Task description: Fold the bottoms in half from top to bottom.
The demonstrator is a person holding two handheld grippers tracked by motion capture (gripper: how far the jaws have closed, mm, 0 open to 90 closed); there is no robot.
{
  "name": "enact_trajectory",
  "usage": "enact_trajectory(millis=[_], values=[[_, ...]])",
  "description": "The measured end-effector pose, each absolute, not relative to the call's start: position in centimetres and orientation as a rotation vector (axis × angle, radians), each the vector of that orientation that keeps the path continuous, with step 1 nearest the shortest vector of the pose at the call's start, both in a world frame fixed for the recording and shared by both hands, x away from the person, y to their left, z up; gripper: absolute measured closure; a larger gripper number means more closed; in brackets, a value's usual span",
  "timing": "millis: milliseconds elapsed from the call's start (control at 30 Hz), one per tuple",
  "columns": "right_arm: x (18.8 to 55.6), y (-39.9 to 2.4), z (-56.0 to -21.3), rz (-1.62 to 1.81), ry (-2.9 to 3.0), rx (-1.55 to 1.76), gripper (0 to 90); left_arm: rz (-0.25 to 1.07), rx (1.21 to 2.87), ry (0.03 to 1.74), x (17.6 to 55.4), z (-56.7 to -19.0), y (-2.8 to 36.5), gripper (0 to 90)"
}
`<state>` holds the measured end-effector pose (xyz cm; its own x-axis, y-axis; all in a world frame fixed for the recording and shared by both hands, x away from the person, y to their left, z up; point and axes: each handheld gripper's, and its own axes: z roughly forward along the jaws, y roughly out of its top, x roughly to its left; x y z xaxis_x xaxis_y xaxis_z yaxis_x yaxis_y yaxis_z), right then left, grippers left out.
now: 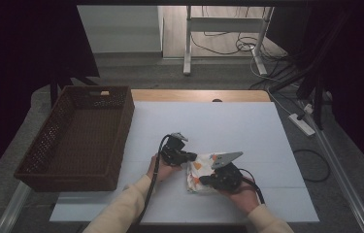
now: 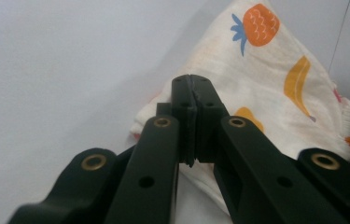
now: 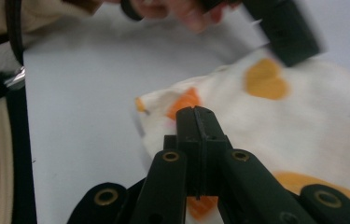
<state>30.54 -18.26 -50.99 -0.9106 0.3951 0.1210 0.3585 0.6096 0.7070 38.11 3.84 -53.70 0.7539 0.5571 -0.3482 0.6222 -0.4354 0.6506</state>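
Work in hand: folding or tidying a small fruit-print garment [image 1: 203, 171], judging by how both grippers crowd over it.
Garment: white fabric with orange pineapple, banana and heart prints, lying bunched and partly folded on the white table mat [image 1: 228, 121], lower centre-right of the high view. A ribbed cuff or waistband shows at the right edge of the left gripper view.
Left gripper [image 2: 192, 88]: jaws pressed together with nothing visibly between them. The tips sit over the garment's left edge in the left gripper view; in the high view it lies just left of the cloth, lower centre. Whether the tips touch the fabric I cannot tell. Probably posed there to pin or nudge that edge.
Right gripper [image 3: 196, 116]: jaws also together, no cloth seen caught between them. The tips point at the garment's near corner in the right gripper view, likely steadying the cloth or lining up for a pinch.
Hands: cream sleeves enter from the bottom of the high view, one hand on each gripper, set close so both tools work the same piece.
Wicker basket [image 1: 121, 141]: dark brown, open, left half of the high view, well apart from the garment; a likely place to put the folded piece.
Next move, judged: one gripper must open before any edge can be lifted.
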Motion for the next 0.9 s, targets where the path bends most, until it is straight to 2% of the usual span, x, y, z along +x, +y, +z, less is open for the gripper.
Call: enact_trajectory(millis=[233, 500, 900], values=[[30.4, -21.2, -51.0, 1.180, 2.730, 0.737, 89.2, -0.102, 2.140, 0.880, 38.0, -53.6, 3.9, 88.6], [29.9, -21.8, -52.0, 1.101, 2.775, 0.740, 89.3, -0.105, 2.141, 0.875, 37.8, -53.6, 3.9, 88.6], [30.0, -22.0, -51.7, 1.144, 2.744, 0.753, 89.3, -0.095, 2.119, 0.872, 37.8, -53.2, 4.1, 87.2]])
